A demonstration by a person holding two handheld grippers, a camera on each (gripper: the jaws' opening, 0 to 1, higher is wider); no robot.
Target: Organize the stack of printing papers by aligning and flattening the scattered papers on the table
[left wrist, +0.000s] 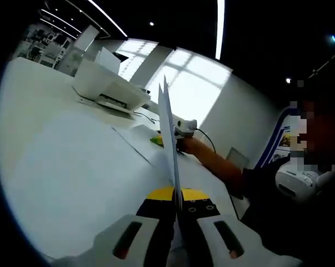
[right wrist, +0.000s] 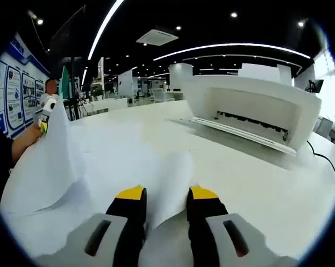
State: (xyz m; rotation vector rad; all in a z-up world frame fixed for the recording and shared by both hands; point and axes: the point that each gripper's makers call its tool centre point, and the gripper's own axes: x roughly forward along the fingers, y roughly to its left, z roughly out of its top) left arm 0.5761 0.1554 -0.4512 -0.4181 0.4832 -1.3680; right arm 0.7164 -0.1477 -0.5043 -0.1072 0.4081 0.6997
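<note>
Papers (left wrist: 168, 139): thin, limp, slippery sheets, edge-up at 12 o'clock, pinched by left claw (left wrist: 175, 214); right claw (right wrist: 166, 214) clamps another edge. Grip near corners; tabletop (right wrist: 256, 178) below.

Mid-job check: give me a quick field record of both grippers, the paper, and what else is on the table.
left gripper: shut on the paper, sheets held edge-on and upright
right gripper: jaws apart, a curled paper edge lying between them; grip cannot be told
paper: white sheets lifted and bowed, not flat on the table
printer: white, on the table beyond the sheets, cable trailing
table: white
other gripper in right gripper view: at the paper's far raised corner
</note>
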